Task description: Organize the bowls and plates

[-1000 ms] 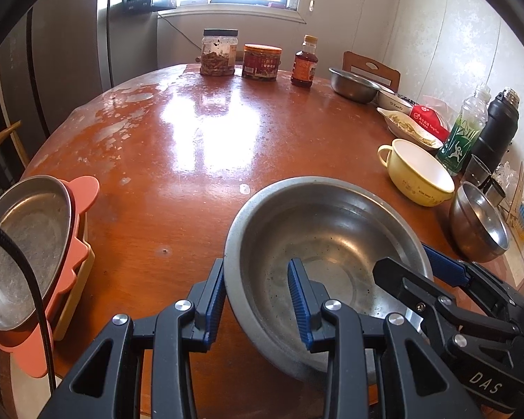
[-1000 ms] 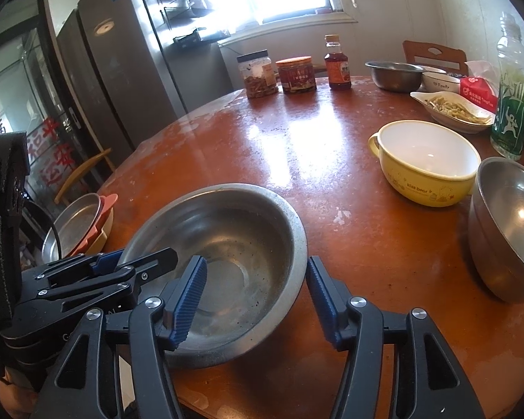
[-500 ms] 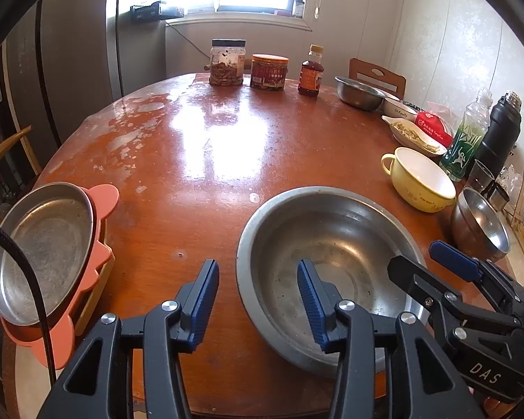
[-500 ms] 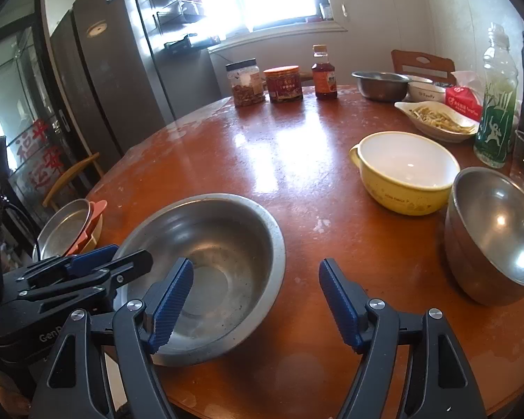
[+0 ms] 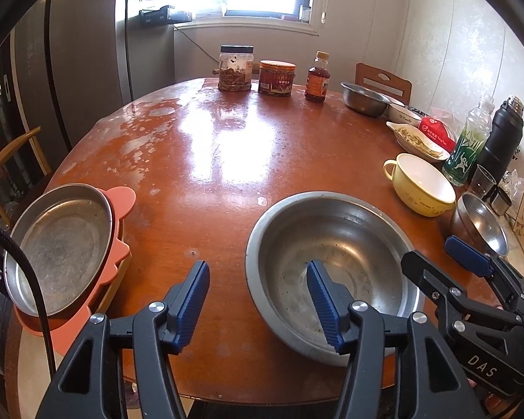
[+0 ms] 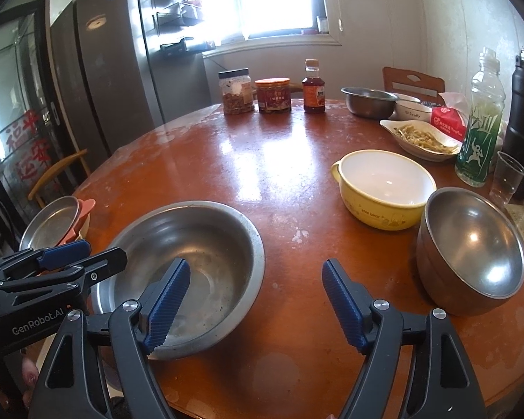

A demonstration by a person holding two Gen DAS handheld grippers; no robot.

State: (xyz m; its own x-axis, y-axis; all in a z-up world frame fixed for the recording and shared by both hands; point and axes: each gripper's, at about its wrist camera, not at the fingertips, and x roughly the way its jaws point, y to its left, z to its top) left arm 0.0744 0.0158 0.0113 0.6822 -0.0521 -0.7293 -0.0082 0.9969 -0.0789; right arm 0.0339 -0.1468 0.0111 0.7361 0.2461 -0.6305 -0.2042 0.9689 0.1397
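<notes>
Left wrist view shows the left claw (image 5: 258, 300) low at 6 o'clock, its jaws opening; the near-left rim of the large steel bowl (image 5: 332, 265) lies between the blue pads, and the pads do not press on it; one pad hangs over the bare counter (image 5: 227, 160), the other inside the bowl. At 4 o'clock the right claw (image 5: 436, 262) reaches in beside the same bowl. At 9 o'clock a steel plate (image 5: 59, 248) rests on an orange tray (image 5: 122, 202) at the counter edge; at 3 o'clock stands a yellow bowl (image 5: 422, 185), and just beside it a small steel bowl (image 5: 478, 223).

Right wrist view shows the right claw (image 6: 255, 303) at 6 o'clock, its jaws also opening and wide apart; the right rim of the large steel bowl (image 6: 192, 262) is between the pads, free of both. The left claw (image 6: 84, 255) comes in at 9 o'clock. The yellow bowl (image 6: 384, 188) sits at 2 o'clock, touching or almost touching the small steel bowl (image 6: 471, 248) at 3 o'clock; far at 12 o'clock stand two jars (image 6: 255, 94) and a sauce bottle (image 6: 312, 87).
</notes>
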